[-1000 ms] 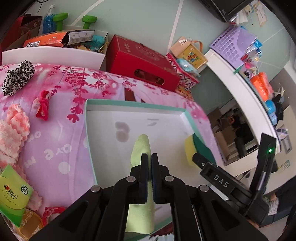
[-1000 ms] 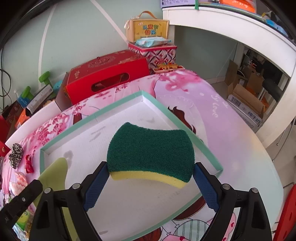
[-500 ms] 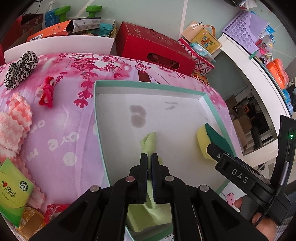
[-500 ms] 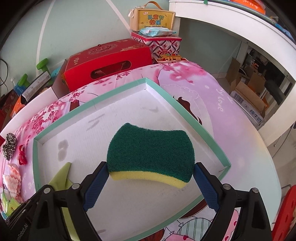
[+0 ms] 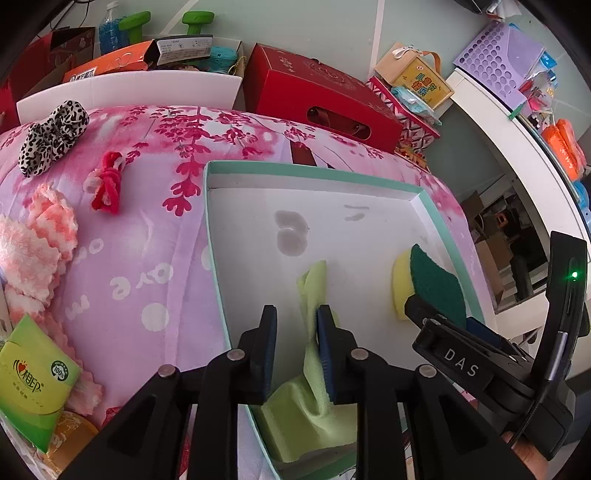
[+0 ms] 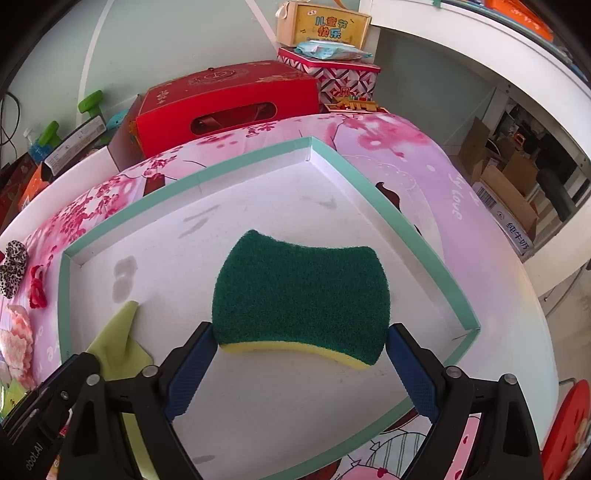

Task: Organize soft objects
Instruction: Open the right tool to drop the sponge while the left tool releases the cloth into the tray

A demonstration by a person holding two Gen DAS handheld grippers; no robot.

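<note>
Underneath, a bench (image 5: 140, 258) draped in a pink and lilac cloth printed with blossoms, carrying a shallow white tray (image 5: 314, 171) with a mint-green rim; grey smudges on the tray floor. Left gripper (image 5: 295, 347) low over the tray's near edge, fingers (image 5: 267, 343) parting, a pale green cloth (image 5: 314, 398) standing between them and leaning on the right-hand finger, its lower folds resting on the tray floor. Right gripper (image 6: 299, 363) at 3 o'clock of the left one, fingers (image 6: 192, 365) clamped on the two ends of a sponge (image 6: 301, 295), green scouring face up, yellow foam below, just above or on the tray floor; cannot tell which.

Outside the tray, toward 9 and 10 o'clock in the left wrist view: a leopard-print scrunchie (image 5: 51, 134), a red hair tie (image 5: 107, 188), a fluffy pink-and-white cloth (image 5: 33, 243), a green tissue pack (image 5: 33, 380) at the near corner. Beyond the bench at 12 o'clock, a red gift box (image 5: 321, 96) on a pale green floor marked with white lines, green dumbbells (image 5: 197, 20) and cartons behind. At 2 o'clock, a white shelf (image 5: 517, 140) bearing a purple basket (image 5: 495, 62).
</note>
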